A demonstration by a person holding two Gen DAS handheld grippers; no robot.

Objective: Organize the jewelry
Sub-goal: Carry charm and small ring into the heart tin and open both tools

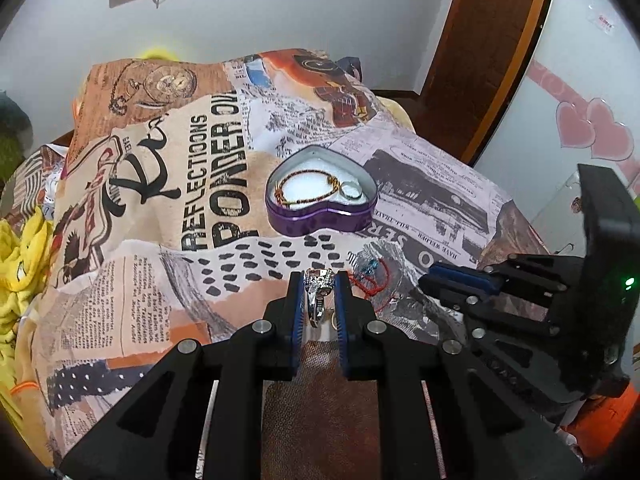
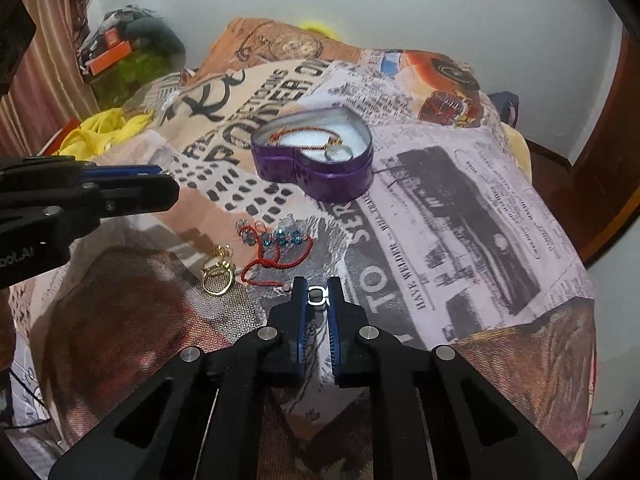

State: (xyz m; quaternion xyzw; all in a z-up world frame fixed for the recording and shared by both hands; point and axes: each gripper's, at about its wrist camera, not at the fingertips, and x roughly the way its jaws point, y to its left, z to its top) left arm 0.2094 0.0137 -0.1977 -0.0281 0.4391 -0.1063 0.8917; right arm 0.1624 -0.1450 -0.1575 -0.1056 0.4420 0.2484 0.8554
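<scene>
A purple heart-shaped tin (image 1: 320, 218) (image 2: 320, 176) lies open on the printed cloth, holding a beaded bracelet (image 1: 308, 188) (image 2: 304, 136) and a plain ring (image 1: 351, 191) (image 2: 338, 153). My left gripper (image 1: 319, 280) is shut on a silver stone ring (image 1: 319, 292), held above the cloth in front of the tin. My right gripper (image 2: 317, 292) is shut on a small silver ring (image 2: 317, 295), low over the cloth. A red cord bracelet with blue beads (image 2: 276, 248) (image 1: 370, 276) and a gold ring (image 2: 218, 274) lie on the cloth between the grippers.
The printed cloth (image 2: 460, 200) covers a raised surface that drops off at the right and near edges. Yellow fabric (image 1: 16, 264) lies to the left. A wooden door frame (image 1: 480, 56) stands behind at the right. A white wall is at the back.
</scene>
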